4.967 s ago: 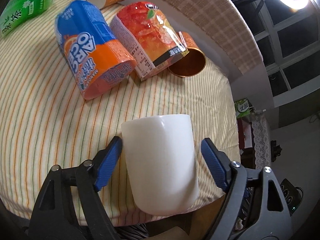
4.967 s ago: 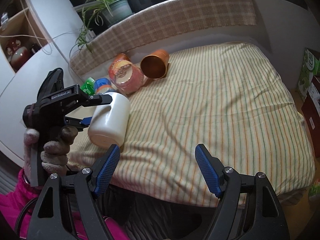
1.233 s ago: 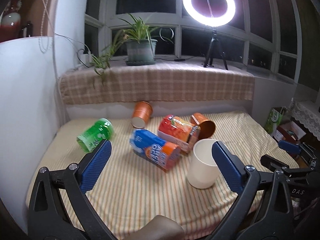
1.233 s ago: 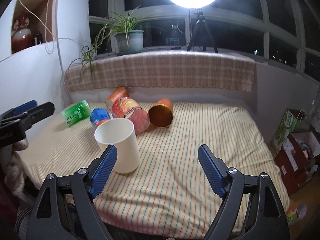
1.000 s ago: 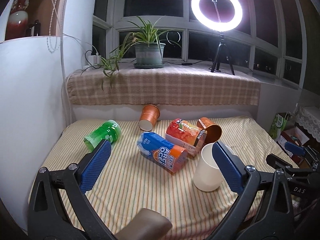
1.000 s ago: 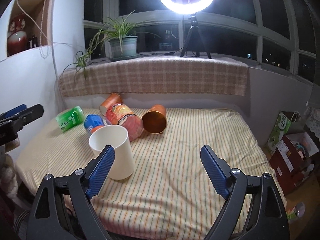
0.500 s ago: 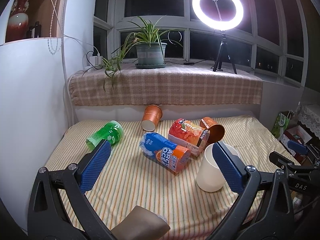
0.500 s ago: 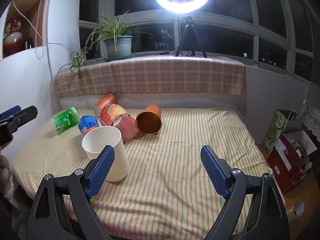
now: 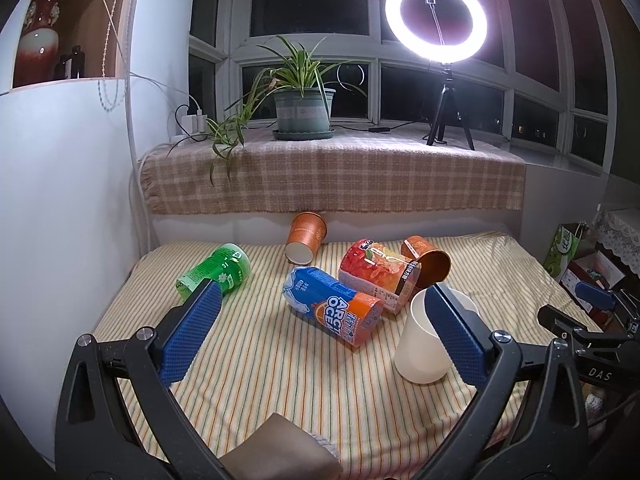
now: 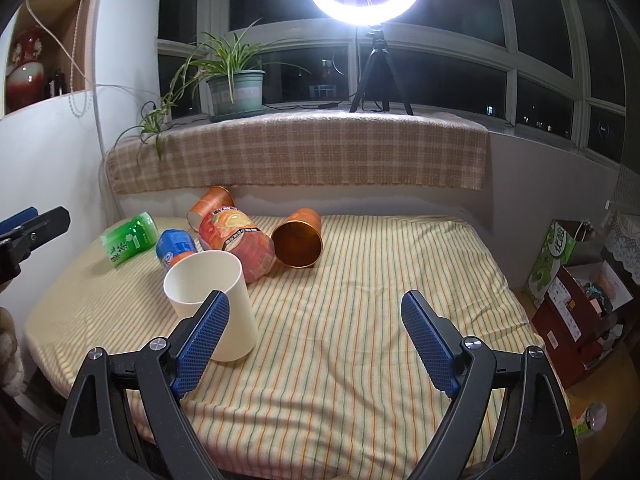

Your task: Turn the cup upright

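White plastic or paper, the cup [image 10: 212,304] stands upright, mouth up, on the striped cloth [image 10: 360,320] near the front edge of the table. It leans on nothing and nothing grips it. Judged from this, the flip looks done for that cup.

The left gripper [image 9: 320,336] hangs back from the table with its jaws wide apart and nothing between them; its right pad [image 9: 456,336] only overlaps the cup in that view and seems apart from it. The right gripper [image 10: 316,340] is likewise spread open and empty, the cup standing just beyond its left pad [image 10: 200,344].

Behind the cup, five others lie on their sides: a green cup [image 9: 216,274], a blue-orange cup [image 9: 332,310], a red cup [image 9: 378,276], a copper cup [image 10: 298,238] and an orange cup [image 9: 306,236] against the back ledge. The red one touches the copper one.

If the task covers only the white cup, little is left but to draw clear. If it means every cup, most of the work is still ahead.
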Available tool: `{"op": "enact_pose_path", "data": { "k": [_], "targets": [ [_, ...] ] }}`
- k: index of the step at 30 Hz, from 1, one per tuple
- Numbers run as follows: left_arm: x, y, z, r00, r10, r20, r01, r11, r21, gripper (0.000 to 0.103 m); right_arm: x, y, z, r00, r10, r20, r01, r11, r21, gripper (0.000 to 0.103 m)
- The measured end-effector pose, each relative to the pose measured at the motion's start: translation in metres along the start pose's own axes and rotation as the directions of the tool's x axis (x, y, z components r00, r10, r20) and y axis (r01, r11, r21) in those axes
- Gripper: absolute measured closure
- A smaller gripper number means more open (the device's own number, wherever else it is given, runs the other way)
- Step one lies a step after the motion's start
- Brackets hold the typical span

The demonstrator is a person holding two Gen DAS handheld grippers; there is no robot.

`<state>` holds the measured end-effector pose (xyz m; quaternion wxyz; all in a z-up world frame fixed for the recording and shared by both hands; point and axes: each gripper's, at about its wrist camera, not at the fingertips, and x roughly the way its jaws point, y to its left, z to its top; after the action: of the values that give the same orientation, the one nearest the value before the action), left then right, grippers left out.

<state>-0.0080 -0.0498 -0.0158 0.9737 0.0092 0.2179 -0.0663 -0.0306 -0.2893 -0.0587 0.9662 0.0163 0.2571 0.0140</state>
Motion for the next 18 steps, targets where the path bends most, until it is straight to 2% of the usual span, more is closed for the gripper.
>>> {"op": "enact_pose_path", "data": {
  "k": [18],
  "targets": [
    [-0.0025,0.002,0.0016,1.0,0.002,0.001,-0.002,1.0,-0.004,0.0,-0.0004,-0.0011,-0.0025,1.0,-0.002,-0.005,0.002,1.0,0.002,0.015]
  ]
}}
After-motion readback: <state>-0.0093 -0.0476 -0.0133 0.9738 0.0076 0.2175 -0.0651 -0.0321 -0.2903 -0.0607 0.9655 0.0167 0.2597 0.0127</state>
